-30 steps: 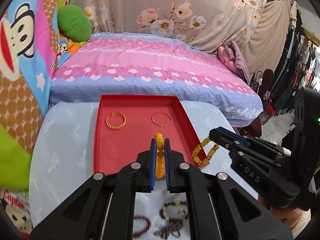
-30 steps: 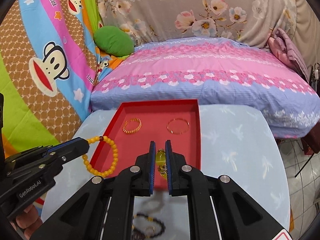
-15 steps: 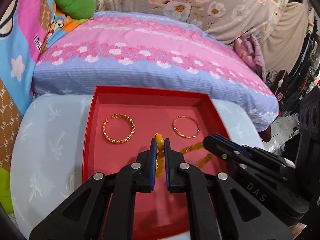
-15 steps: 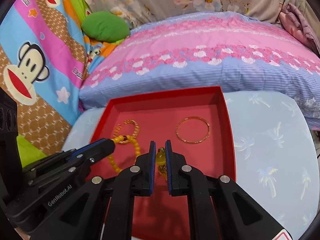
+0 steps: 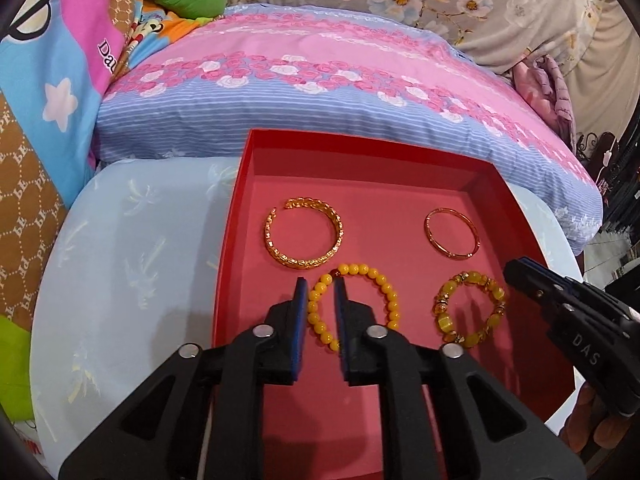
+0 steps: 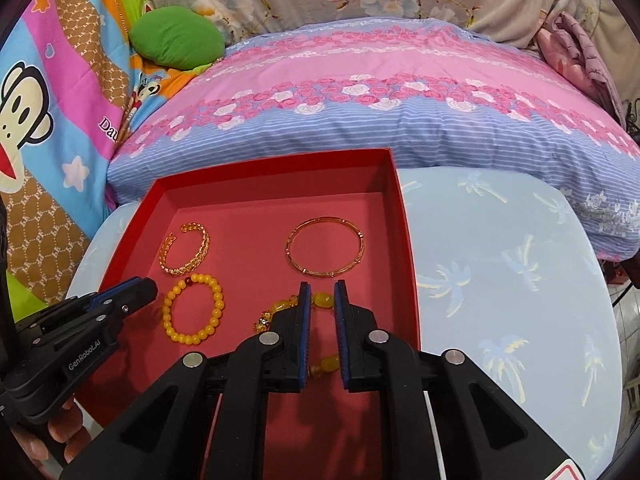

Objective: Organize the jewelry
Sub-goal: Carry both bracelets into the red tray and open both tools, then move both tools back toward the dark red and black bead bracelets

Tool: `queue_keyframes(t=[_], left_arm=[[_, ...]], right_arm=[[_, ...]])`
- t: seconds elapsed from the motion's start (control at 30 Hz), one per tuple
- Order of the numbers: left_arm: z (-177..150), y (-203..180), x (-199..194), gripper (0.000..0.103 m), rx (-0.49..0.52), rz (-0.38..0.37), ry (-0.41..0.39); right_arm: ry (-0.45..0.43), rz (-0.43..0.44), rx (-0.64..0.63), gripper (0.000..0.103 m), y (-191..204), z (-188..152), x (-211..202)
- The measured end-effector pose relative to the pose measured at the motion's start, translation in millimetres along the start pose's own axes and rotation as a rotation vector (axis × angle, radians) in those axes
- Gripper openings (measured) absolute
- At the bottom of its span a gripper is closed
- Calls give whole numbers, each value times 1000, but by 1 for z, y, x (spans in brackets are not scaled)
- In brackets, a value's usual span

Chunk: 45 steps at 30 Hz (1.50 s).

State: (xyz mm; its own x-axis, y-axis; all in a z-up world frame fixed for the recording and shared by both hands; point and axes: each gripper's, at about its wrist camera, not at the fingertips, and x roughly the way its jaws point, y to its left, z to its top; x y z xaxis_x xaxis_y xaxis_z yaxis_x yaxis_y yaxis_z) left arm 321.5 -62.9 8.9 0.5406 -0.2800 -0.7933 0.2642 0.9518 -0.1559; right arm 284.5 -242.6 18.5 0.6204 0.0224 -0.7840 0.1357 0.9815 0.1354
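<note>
Your work surface is a round table (image 5: 120, 280) under a pale blue cloth with a palm print, set against a pink and blue striped pillow (image 5: 320, 80). On the table sits a shallow red tray (image 5: 400, 168) with raised walls, and it holds four bracelets in two rows. In the far row you have a wide gold cuff (image 5: 304, 238) with a textured band and an open gap, and to its right a thin gold bangle (image 5: 452, 238). In the near row lies a yellow bead bracelet (image 5: 380, 280) of small round beads with one red bead, and to its right a chunky amber bracelet (image 5: 470, 310) with gold spacers. Your left gripper (image 5: 320, 300) straddles the left side of the yellow bead bracelet; its jaws are opening and the pads stand clear of the beads. Your right gripper (image 6: 320, 300) straddles the chunky amber bracelet (image 6: 322, 300); its jaws are likewise opening, with a gap on both sides of the beads. One second ago both bracelets hung clamped in closed fingers above the near edge of the tray; now both lie flat on the tray floor, and both grippers sit lower and further over the tray.
</note>
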Motion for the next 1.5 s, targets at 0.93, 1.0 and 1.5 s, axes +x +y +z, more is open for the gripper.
queue_keyframes(t=[0.93,1.0,1.5], left_arm=[[-92,-9,-125,31,1,43,-91],[-105,-10,-131,32,2,41,-86],[-185,-5,-134,34,-44,58,23]], right_arm=[[-61,30,20,25,-13,-105,-136],[-51,30,11,25,-11,-117,-140],[62,49,7,25,-2,-196,-145]])
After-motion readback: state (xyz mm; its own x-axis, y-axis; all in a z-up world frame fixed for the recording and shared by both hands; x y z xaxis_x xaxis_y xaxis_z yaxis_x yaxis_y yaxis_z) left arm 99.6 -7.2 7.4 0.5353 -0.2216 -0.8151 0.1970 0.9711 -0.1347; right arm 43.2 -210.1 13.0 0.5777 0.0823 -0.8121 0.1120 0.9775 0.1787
